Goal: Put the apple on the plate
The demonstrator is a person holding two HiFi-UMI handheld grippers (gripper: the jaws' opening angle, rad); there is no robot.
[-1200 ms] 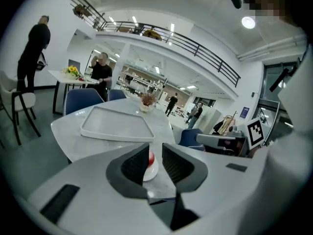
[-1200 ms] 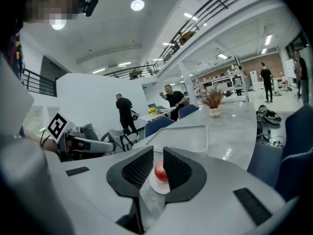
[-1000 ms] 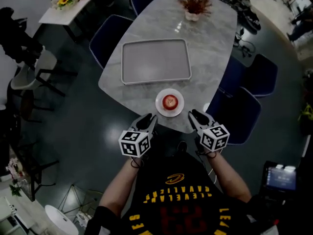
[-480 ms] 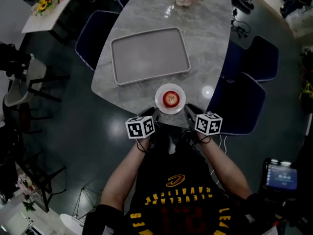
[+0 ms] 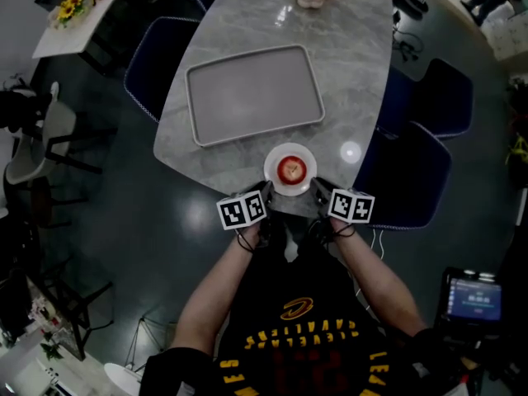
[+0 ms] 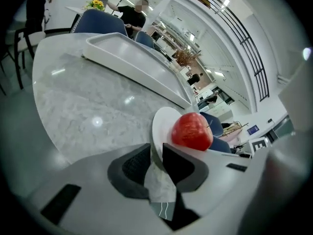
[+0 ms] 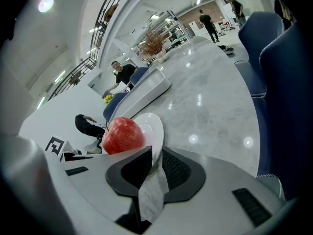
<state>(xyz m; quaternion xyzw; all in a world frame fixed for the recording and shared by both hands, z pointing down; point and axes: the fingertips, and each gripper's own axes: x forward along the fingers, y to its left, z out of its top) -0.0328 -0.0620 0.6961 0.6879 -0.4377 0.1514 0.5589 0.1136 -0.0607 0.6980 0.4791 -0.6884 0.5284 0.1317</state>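
Your left gripper (image 5: 266, 195) and right gripper (image 5: 318, 190) each pinch the plate (image 5: 290, 149) rim (one per side) at the table's (image 5: 346, 81) near edge. The apple (image 5: 291, 169) sits mid-plate, between them.

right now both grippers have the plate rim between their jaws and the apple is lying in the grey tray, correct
Not quite. The apple lies on the plate, not in the tray; the head view shows it. The rest holds: the left gripper and the right gripper each have the plate's rim between their jaws.
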